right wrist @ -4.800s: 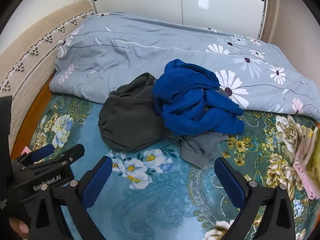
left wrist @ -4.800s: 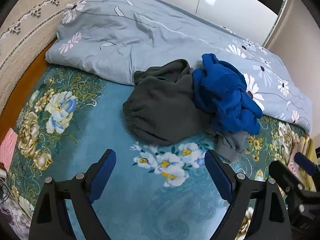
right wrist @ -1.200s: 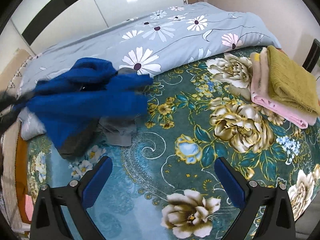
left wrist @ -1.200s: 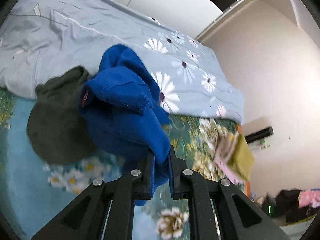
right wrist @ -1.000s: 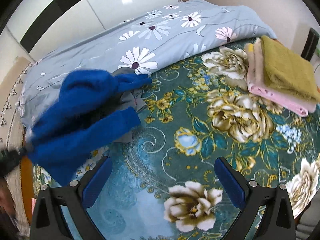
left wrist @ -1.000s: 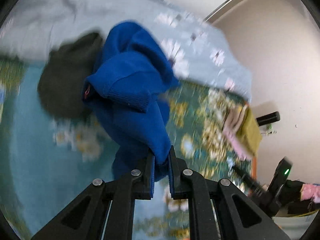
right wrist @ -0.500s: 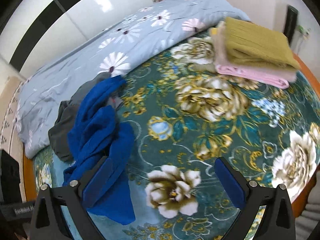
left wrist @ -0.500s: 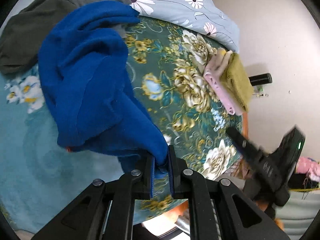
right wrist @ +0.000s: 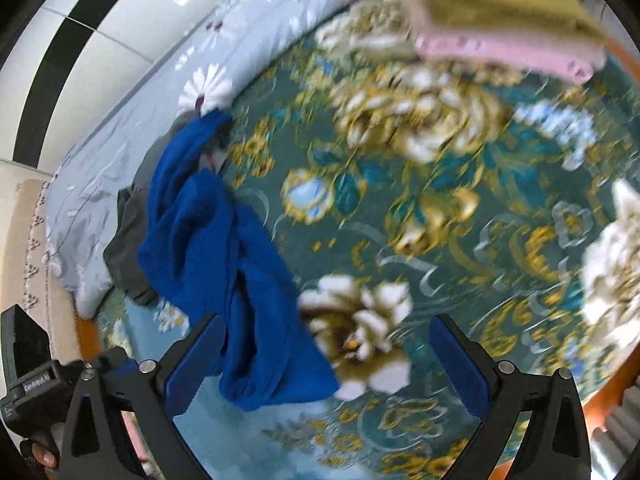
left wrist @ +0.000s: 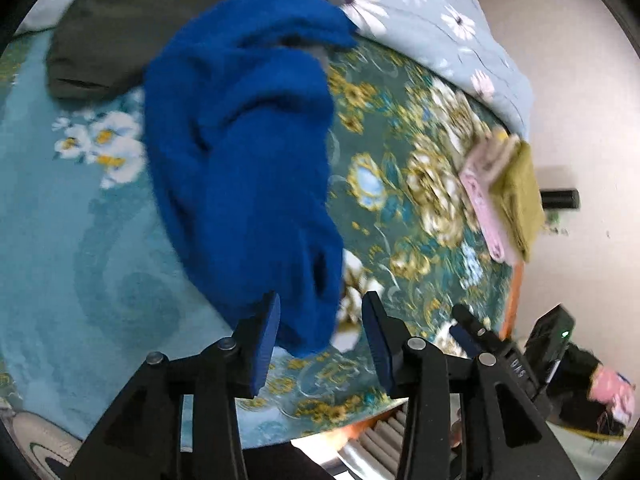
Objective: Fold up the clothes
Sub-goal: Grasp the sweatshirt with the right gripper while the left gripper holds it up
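Observation:
A blue fleece garment (left wrist: 244,152) lies stretched out on the teal floral bedspread (left wrist: 72,240), its near end just in front of my left gripper (left wrist: 320,336). The left gripper is open and the cloth is free of its jaws. The garment also shows in the right wrist view (right wrist: 224,264), left of my right gripper (right wrist: 328,356), which is open and empty above the bedspread. A dark grey garment (left wrist: 120,28) lies behind the blue one.
A folded stack of olive and pink clothes (left wrist: 508,196) sits near the bed's right side, also in the right wrist view (right wrist: 500,20). A grey daisy duvet (right wrist: 132,132) lies along the far side. The bed's near edge (left wrist: 360,428) is close below the left gripper.
The left gripper pulled the blue garment off the pile toward the near edge, then opened and let it go. The right gripper swung closer over the bedspread, staying open.

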Demonstrator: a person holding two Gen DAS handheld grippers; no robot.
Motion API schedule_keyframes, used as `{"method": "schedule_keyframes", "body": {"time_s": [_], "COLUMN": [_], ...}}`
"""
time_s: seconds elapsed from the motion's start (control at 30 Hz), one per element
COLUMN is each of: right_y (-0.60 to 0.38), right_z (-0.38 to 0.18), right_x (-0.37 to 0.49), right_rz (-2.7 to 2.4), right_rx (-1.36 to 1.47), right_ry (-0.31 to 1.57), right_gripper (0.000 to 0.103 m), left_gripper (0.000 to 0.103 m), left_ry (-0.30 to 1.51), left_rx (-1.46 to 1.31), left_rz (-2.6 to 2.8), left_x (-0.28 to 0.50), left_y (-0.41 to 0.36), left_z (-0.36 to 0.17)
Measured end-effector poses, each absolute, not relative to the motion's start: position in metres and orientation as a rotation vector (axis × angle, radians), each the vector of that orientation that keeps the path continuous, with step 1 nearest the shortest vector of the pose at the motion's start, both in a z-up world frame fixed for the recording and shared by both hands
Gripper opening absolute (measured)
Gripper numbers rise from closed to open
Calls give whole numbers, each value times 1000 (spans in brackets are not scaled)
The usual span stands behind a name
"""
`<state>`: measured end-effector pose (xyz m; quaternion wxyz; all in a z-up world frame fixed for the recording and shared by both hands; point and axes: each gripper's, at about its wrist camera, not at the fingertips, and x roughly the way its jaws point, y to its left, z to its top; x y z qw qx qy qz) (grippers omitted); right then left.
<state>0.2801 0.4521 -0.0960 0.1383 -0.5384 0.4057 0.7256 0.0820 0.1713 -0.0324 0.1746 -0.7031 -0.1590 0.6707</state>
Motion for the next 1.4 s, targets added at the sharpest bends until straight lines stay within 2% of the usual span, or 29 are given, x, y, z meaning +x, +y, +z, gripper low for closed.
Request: {"method": "schedule_keyframes", "body": {"time_s": [0.17, 0.2, 0.23, 0.37, 0.4, 0.53, 0.67, 0.77, 0.83, 0.93, 1.1, 1.4], "right_y": [434, 431, 429, 416, 411, 398, 394, 388, 381, 371, 375, 423], "right_z": [-124, -130, -138, -167, -172, -187, -195, -203, -211, -216, -204, -184], "right_x": [262, 259, 257, 248, 245, 236, 230, 222, 219, 214, 210, 222], "right_rz": [2097, 2092, 2071, 1979, 1971, 1925, 1879, 1849, 1805, 1772, 1810, 1791], "right_rx": [-1627, -1643, -1670, -1787, -1809, -1859, -1851, -1890, -1934, -1985, -2006, -1868], "right_ry": [1185, 1198, 1230, 1302, 1297, 1267, 1314, 1323, 1325, 1291, 1153, 1158], "right_gripper": [103, 103, 103, 103, 100, 79, 70, 57, 38, 22, 13, 12], "left_gripper": [44, 43, 43, 44, 44, 43, 44, 43, 44, 44, 44, 44], "left_ry": [-456, -448, -512, -496, -494, -475, -455, -490, -488, -444, -344, -186], "left_rx": [-1971, -1967, -1977, -2015, -2027, -2069, -2081, -2085, -2079, -2081, -2084, -1997], "left_rz": [2003, 2021, 2060, 2079, 2080, 2075, 2097, 2108, 2107, 2091, 2090, 2182], "left_x": [78, 78, 79, 87, 90, 94, 87, 74, 65, 49, 11, -86], "left_y": [153, 151, 150, 142, 139, 130, 119, 112, 111, 116, 125, 148], "left_z": [-26, -25, -25, -31, -33, -38, -38, -40, -42, -49, -63, -81]}}
